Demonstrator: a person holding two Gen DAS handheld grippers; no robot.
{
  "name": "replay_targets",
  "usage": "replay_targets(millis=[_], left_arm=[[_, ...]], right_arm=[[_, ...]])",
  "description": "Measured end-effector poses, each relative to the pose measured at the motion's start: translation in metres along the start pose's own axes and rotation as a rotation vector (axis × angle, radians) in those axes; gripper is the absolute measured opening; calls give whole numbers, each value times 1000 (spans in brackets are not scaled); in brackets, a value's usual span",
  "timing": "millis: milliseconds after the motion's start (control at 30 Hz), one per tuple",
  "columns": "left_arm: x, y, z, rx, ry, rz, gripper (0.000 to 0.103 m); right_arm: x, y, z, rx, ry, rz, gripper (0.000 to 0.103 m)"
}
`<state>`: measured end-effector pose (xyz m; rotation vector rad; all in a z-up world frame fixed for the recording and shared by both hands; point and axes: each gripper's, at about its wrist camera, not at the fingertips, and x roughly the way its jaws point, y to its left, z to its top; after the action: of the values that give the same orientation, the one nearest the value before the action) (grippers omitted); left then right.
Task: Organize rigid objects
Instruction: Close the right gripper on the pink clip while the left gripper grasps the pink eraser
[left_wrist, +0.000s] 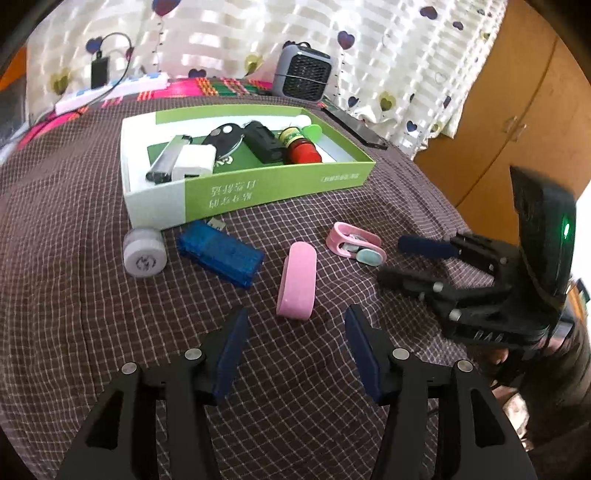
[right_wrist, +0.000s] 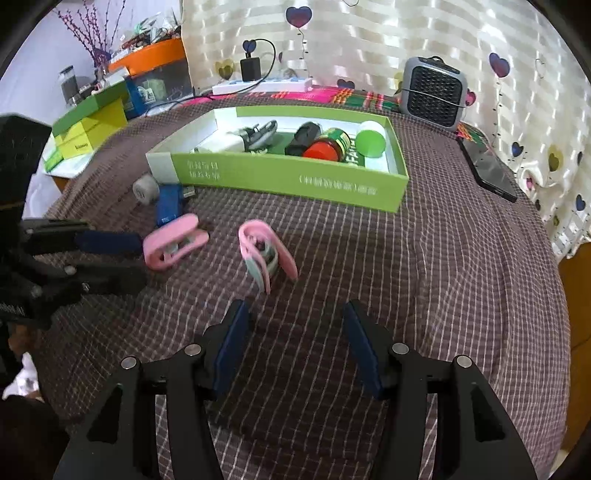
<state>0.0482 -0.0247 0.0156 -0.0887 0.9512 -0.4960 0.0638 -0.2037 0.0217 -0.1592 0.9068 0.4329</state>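
Observation:
On the checked cloth a pink oblong case (left_wrist: 297, 284) lies just ahead of my left gripper (left_wrist: 295, 343), which is open with nothing between its pads. To its right lies a pink clip-like piece (left_wrist: 354, 245) with pale blue parts, just beyond the tips of my open, empty right gripper (left_wrist: 389, 258). In the right wrist view that clip piece (right_wrist: 266, 254) stands ahead of the right gripper (right_wrist: 295, 343), and the pink case (right_wrist: 173, 240) sits at the left gripper (right_wrist: 138, 258) tips. A blue translucent USB device (left_wrist: 221, 258) and a grey-white roll (left_wrist: 144, 253) lie by the green box (left_wrist: 258, 184).
The box holds a key fob, a black block, a red-capped jar (left_wrist: 299, 146), a green cap, a white adapter and a lighter. Behind it stand a grey heater (right_wrist: 432, 92) and a power strip (right_wrist: 262, 85). A black phone (right_wrist: 487, 170) lies at the right, stacked green boxes (right_wrist: 88, 122) at the left.

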Motion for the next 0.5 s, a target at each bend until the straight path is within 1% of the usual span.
replay_targets(millis=[67, 133, 167, 200, 267, 500], left_arm=[[1, -3, 2, 7, -4, -2, 55], [3, -7, 7, 9, -8, 11, 55], [5, -10, 10, 26, -11, 22, 54], [6, -13, 13, 37, -16, 26, 54], [10, -15, 17, 45, -12, 23, 54], [22, -15, 21, 43, 7, 55, 54]], right_arm=[[0, -3, 6, -1, -18, 30, 56], [2, -1, 13, -36, -19, 59, 56], [4, 1, 16, -64, -13, 67, 56], [7, 5, 20, -100, -12, 64, 56], [13, 9, 25, -132, -2, 66, 56], [26, 7, 35, -152, 19, 74, 56]])
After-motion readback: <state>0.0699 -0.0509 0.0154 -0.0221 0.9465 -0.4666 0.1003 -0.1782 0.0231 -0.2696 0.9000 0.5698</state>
